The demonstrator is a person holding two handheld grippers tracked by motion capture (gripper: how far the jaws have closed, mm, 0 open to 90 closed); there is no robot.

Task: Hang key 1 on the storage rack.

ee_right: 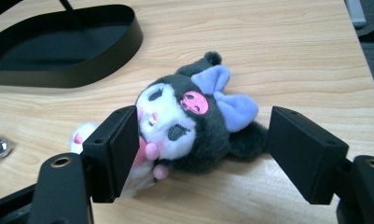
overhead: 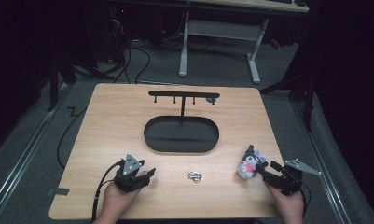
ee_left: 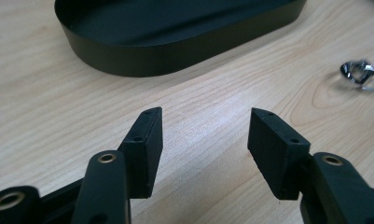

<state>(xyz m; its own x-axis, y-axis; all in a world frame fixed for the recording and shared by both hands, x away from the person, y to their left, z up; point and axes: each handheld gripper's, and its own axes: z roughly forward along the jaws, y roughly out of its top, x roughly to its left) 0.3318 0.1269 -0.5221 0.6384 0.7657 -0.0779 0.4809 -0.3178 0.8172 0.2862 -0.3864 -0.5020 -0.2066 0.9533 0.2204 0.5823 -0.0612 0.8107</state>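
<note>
Two grippers sit at the near edge of the table, and we judge the work barely begun. Our right gripper (ee_right: pixel 201 140) has its jaws spread wide around the plush toy (ee_right: pixel 194 116), which lies on its side on the wood between them; the left-hand pad looks to be touching or almost touching the toy's face, the other pad stands just clear of its back, so we call nothing gripped yet. Our left gripper (ee_left: pixel 205 140) is also wide open over bare wood, holding nothing. Ahead of it and off to its right lies a small metal clasp (ee_left: pixel 362 74), untouched. Farther out, beyond both grippers, sits the black oval tray (overhead: pixel 149 140) with its hanging stand (overhead: pixel 183 95) rising from the far side. Closing on the toy, lifting it and carrying it forward to the tray or stand all appear still to do.
</note>
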